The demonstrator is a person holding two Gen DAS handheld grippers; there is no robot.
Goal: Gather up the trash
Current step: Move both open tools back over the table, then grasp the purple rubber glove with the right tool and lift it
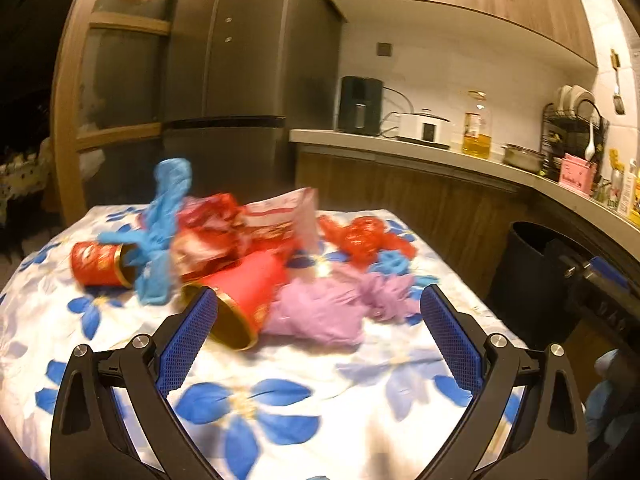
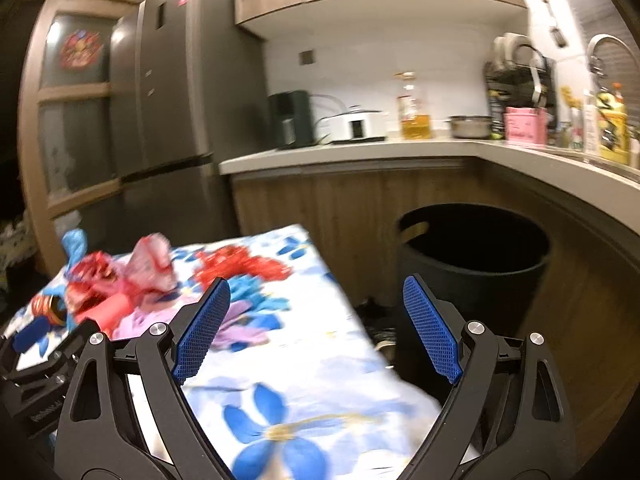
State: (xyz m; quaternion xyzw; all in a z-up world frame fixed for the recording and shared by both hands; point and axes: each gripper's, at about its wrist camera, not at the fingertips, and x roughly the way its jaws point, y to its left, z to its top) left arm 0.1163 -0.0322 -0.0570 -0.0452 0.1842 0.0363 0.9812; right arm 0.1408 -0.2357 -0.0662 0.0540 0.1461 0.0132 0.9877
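Trash lies in a heap on the flowered tablecloth [image 1: 280, 400]: a red paper cup [image 1: 244, 292] on its side, a red can [image 1: 100, 264], a blue bag [image 1: 164, 232], red wrappers [image 1: 216, 232], a red net bag [image 1: 364, 240] and a lilac bag [image 1: 328, 308]. My left gripper [image 1: 320, 312] is open, just short of the cup and the lilac bag. My right gripper [image 2: 316, 308] is open and empty over the table's right edge. The black bin [image 2: 472, 256] stands on the floor to the right; it also shows in the left wrist view [image 1: 532, 272].
A grey fridge [image 1: 232, 60] stands behind the table. A kitchen counter [image 2: 360, 148] runs along the back and right with an air fryer, a cooker, an oil bottle [image 2: 416, 108], a pot and a dish rack. The table's right edge [image 2: 352, 312] drops beside the bin.
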